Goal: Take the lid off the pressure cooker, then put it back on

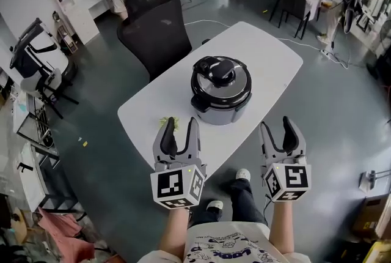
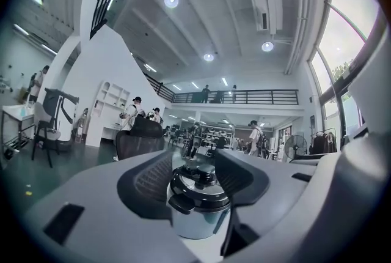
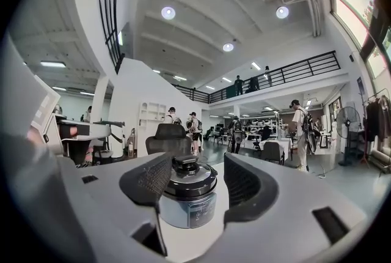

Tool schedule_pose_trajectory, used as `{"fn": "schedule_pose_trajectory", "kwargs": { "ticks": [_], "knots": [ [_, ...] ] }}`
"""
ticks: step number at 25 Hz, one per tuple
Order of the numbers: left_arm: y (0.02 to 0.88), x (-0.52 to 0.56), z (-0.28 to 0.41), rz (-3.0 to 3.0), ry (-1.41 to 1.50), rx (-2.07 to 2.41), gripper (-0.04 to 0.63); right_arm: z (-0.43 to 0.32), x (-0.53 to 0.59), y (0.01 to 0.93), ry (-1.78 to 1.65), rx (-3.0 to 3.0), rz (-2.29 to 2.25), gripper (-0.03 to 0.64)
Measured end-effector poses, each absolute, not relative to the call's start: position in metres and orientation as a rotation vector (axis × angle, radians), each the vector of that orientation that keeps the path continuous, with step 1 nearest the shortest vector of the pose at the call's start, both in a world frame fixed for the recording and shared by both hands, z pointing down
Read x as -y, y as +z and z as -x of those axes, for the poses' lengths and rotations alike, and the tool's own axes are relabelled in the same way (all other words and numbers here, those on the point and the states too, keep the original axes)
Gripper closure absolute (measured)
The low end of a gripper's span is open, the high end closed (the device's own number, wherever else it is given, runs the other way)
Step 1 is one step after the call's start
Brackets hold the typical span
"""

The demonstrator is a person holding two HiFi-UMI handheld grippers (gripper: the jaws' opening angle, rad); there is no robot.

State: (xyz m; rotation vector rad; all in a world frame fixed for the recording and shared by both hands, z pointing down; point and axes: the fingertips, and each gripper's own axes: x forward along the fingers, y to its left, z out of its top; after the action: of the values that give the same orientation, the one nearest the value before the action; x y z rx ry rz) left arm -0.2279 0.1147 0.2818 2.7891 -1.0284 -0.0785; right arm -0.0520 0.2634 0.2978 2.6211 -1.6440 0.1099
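**Left tongs** (image 1: 179, 127): the jaws stand wide apart with nothing between the pads. They are held level over the near edge of the worktop (image 1: 269, 54) and point to the far side.

**Pressure cooker** (image 1: 221, 92): it stands upright at mid-worktop. The lid (image 1: 221, 77) is seated, with its black handle on top. The cooker lies on the far side of both tongs and between them. It is right of the left tongs' line and left of the right tongs' line, and clear of each. Each gripper view frames it in the gap between that gripper's jaws.

**Right tongs** (image 1: 276, 127): these are also open and empty, and are held level at the near right edge of the worktop.

**Assessment:** the left tongs appear slightly nearer. Either must advance to the far side and converge inward. The lid is round, so it offers no long axis to align with.
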Motion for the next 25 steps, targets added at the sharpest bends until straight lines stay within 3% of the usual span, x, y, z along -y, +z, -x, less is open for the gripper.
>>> {"fn": "schedule_pose_trajectory", "kwargs": {
  "ticks": [25],
  "knots": [
    [0.295, -0.01, 0.096, -2.566, -0.074, 1.466, 0.375, -0.114, -0.09, 0.306, 0.144, 2.111, -2.239, 0.321]
  ]
}}
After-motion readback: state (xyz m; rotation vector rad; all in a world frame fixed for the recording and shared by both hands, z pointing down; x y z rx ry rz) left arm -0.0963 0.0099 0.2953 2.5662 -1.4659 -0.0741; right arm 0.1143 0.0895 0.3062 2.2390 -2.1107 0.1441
